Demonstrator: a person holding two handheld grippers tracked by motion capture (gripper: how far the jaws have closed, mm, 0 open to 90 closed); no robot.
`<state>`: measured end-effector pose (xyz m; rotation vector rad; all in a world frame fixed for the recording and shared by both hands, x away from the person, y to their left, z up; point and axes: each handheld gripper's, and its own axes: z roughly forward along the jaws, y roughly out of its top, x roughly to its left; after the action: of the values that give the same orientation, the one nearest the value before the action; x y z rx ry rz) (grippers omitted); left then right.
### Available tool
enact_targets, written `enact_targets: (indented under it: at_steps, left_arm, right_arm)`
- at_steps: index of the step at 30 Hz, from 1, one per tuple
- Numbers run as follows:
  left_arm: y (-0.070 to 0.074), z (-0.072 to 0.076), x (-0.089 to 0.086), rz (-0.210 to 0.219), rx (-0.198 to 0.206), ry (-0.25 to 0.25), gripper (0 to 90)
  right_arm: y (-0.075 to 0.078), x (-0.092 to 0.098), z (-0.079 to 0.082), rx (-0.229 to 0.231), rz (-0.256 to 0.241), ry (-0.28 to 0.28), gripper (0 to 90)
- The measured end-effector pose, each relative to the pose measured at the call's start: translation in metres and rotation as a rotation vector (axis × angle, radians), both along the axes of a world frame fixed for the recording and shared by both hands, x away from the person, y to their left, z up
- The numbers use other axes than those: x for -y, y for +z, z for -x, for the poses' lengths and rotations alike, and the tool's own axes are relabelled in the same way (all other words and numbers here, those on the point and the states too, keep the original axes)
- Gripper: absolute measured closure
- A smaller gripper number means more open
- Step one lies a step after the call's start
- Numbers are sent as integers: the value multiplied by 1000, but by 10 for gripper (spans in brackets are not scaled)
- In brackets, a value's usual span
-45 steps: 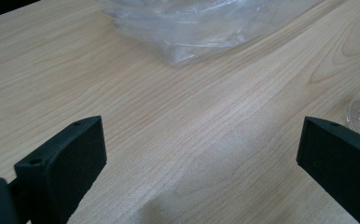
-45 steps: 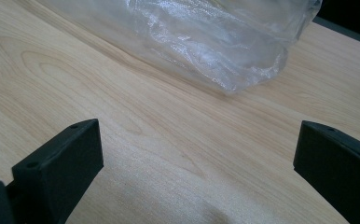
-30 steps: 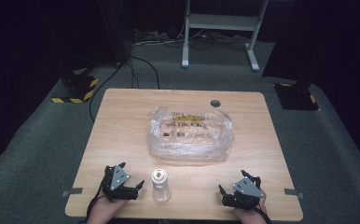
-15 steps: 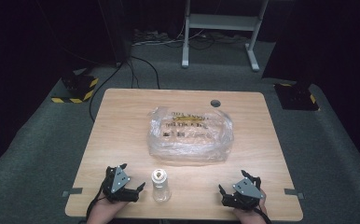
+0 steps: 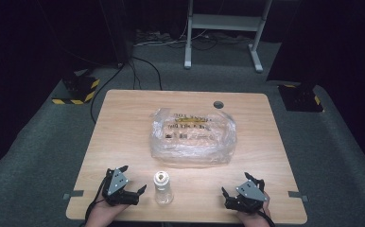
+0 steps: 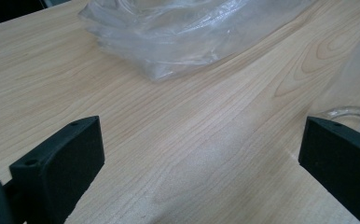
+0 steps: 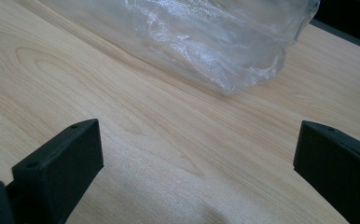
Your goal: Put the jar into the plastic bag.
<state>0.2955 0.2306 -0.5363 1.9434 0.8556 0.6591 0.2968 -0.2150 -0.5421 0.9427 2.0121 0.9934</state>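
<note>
High view: left gripper (image 5: 142,190) sits at the near-left edge of the table (image 5: 124,123), tips pointing at the small clear bottle (image 5: 162,187), close but not touching. Right gripper (image 5: 224,193) is at the near-right edge, well apart from the bottle. Compared with a second ago, nothing has really moved: both grippers parked in the same spots, bottle upright in the same place, plastic bag (image 5: 192,137) unchanged mid-table. My read is no step has started; the approach to the bottle is yet to come.

Left gripper view: jaws spread wide, nothing between them, bare wood ahead, bag (image 6: 178,32) beyond. A pale curved clear edge by the right jaw is probably the bottle's base (image 6: 350,114), but it's cropped and blurred, so not certain.

Right gripper view: jaws equally wide, holding nothing, a bag corner (image 7: 225,42) ahead.

Writing: bag has dark print in a few rows plus a yellowish line on top; too small to read. No label visible on the bottle.
</note>
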Motion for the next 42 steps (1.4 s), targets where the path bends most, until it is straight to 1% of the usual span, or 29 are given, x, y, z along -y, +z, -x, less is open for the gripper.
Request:
enact_targets:
  at_steps: [2, 7, 12, 18, 20, 24, 28, 33, 37, 42]
  left_arm:
    - [3, 2, -1, 5, 7, 3, 5]
    - [8, 5, -4, 24, -4, 7, 7]
    - [15, 7, -6, 51, 5, 9, 7]
    - [25, 12, -8, 58, 28, 9, 5]
    - [30, 14, -8, 77, 31, 12, 5]
    - [37, 17, -8, 91, 33, 17, 4]
    - [44, 20, -7, 99, 42, 6, 5]
    - [53, 26, -6, 113, 63, -9, 5]
    - [61, 30, -6, 141, 71, -19, 5]
    - [68, 35, -5, 166, 83, -36, 5]
  right_arm:
    - [0, 0, 0, 0, -1, 0, 10]
    - [0, 0, 0, 0, -3, 0, 10]
    - [0, 0, 0, 0, -1, 2, 10]
    - [0, 0, 0, -1, -1, 2, 10]
    - [0, 0, 0, -1, -2, 1, 10]
    - [0, 0, 0, -3, -7, -1, 10]
    - [0, 0, 0, -2, -7, -1, 10]
    - [0, 1, 0, -2, -11, -4, 10]
    - [0, 0, 0, -1, -7, -3, 10]
    - [0, 0, 0, -1, -1, 0, 10]
